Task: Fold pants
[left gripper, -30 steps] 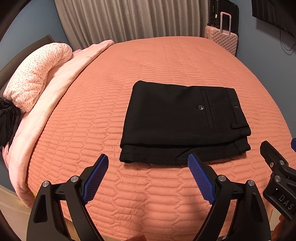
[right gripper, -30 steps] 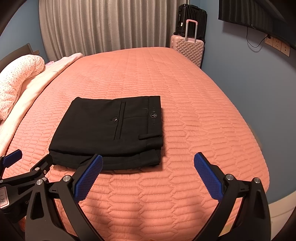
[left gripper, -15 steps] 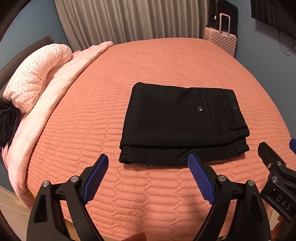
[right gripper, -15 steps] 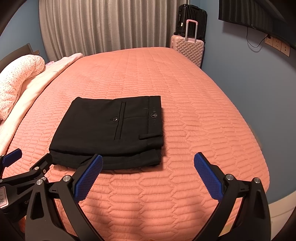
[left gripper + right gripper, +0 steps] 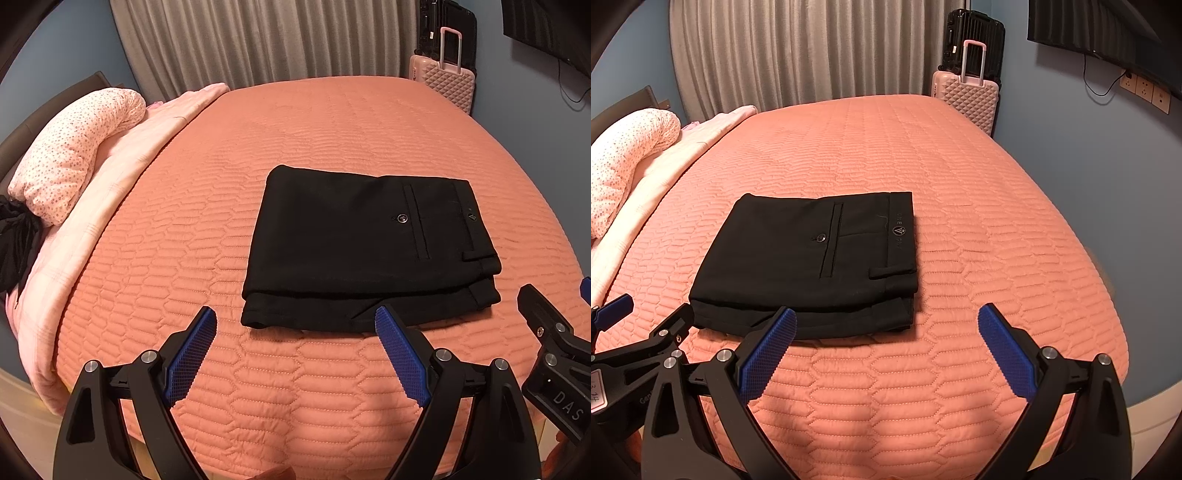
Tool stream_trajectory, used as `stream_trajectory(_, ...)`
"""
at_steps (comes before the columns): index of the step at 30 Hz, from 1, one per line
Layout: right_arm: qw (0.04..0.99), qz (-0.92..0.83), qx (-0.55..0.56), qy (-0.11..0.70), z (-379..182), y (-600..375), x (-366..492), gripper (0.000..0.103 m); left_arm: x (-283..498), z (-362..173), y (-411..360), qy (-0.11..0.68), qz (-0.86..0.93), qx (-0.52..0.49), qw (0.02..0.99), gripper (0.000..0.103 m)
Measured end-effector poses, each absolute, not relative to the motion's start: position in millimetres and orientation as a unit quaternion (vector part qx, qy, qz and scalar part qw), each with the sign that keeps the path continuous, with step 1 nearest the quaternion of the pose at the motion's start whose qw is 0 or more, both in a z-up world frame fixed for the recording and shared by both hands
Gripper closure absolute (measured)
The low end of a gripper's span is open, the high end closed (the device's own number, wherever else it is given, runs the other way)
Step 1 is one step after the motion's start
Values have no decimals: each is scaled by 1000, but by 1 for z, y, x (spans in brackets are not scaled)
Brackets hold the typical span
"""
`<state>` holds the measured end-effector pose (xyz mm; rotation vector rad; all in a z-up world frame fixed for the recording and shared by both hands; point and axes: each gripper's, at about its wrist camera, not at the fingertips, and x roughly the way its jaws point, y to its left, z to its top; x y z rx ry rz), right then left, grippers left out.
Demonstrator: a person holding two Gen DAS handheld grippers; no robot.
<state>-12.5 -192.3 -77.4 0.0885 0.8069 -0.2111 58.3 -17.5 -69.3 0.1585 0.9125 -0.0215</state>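
Up close, the left gripper and right gripper both hang with blue-padded jaws spread wide and empty, side by side above the near edge of an orange quilted bed. Just beyond them lie the black pants, folded into a neat rectangle with the back pocket and waistband on top. The fold looks finished, so the best move is probably to draw away without brushing the stacked near edges.
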Motion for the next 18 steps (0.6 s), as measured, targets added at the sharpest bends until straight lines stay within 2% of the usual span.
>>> stream_trajectory(18, 914, -101, 45, 391, -77, -194, -12, 5, 59, -70, -15, 442, -14, 70, 894, 17)
